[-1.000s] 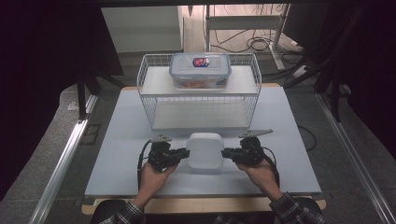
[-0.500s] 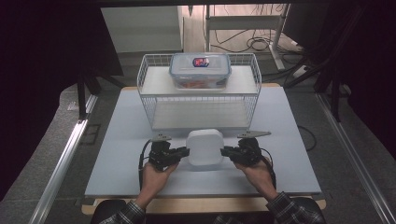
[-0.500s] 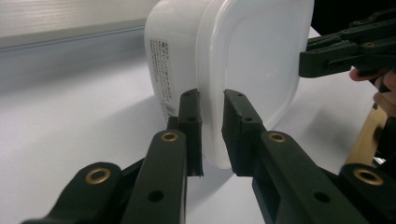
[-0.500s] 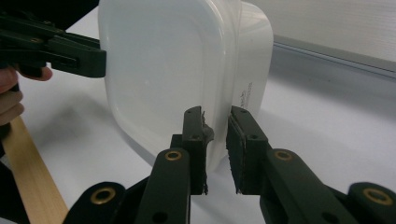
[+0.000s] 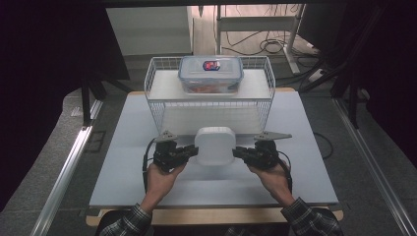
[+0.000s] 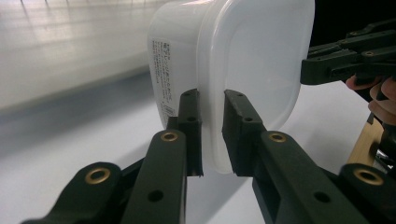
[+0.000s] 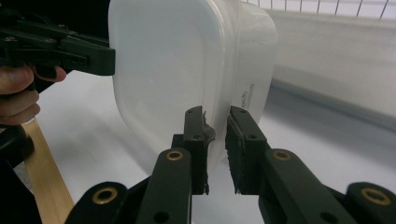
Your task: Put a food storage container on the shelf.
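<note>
White container (image 5: 214, 146) moved further from the person since a second ago, now sits closer to the wire basket's front edge; both grippers went with it, same grip on each side.

Table (image 5: 123, 147): pale white-blue top, wooden strip along the near edge. Dark surroundings, metal rails on the floor both sides.

Wire basket (image 5: 157, 105): white, at the far middle of the table, flat white shelf on top. Clear lidded box (image 5: 210, 73) sits on that shelf, blue-edged lid, small red-and-blue label on top, something reddish inside, cannot tell what.

White container: rounded-corner tub, translucent white lid, held between the two grippers just in front of the basket. In the left gripper view it appears tipped on edge, printed label on its side wall. Whether it touches the table cannot be told.

Left gripper (image 5: 189, 152): black, jaws pressed onto the container's left rim; in the left gripper view the rim edge sits between the two pads, pinched. Left hand (image 5: 161, 176) behind it, plaid sleeve.

Right gripper (image 5: 239, 152): black, grey plate on top, jaws nipped onto the container's right rim; the right gripper view shows the lid edge caught between the pads. Right hand (image 5: 272, 176) behind, plaid sleeve.
</note>
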A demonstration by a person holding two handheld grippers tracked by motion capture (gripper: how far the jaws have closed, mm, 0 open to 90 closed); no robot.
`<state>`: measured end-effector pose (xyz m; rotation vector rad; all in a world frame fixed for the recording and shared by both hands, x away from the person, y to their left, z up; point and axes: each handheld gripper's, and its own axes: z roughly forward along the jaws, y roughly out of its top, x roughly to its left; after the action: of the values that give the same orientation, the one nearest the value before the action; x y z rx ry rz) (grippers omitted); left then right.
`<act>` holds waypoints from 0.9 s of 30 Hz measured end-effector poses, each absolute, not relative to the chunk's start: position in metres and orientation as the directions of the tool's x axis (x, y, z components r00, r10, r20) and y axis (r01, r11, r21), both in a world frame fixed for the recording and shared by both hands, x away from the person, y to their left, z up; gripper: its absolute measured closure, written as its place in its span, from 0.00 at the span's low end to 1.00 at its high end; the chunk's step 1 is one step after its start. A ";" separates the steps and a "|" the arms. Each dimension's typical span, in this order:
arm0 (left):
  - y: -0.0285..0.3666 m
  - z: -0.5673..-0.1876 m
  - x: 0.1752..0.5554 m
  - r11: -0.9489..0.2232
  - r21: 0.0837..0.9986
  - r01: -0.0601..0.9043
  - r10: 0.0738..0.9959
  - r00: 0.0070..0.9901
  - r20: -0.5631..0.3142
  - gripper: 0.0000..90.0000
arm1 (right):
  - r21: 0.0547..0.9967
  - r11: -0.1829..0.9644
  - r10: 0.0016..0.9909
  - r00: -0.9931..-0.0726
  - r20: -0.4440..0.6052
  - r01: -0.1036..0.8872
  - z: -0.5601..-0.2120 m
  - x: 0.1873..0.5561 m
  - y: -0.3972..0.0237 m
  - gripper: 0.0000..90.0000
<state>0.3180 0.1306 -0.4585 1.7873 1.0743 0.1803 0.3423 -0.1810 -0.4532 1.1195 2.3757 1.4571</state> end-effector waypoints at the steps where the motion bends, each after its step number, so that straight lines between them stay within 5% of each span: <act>1: 0.131 -0.456 0.319 -0.104 0.809 0.579 0.731 0.595 -0.332 0.87 | 0.820 0.252 0.653 -0.715 0.248 0.514 -0.451 0.343 -0.181 0.87; 27: 0.142 -0.362 0.346 -0.117 0.878 0.465 0.750 0.621 -0.229 0.87 | 0.895 0.208 0.621 -0.760 0.192 0.396 -0.367 0.377 -0.172 0.88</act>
<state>0.3460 0.1423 -0.3623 1.7609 0.9908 0.3278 0.3772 -0.1716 -0.3671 0.9725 2.2696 1.5789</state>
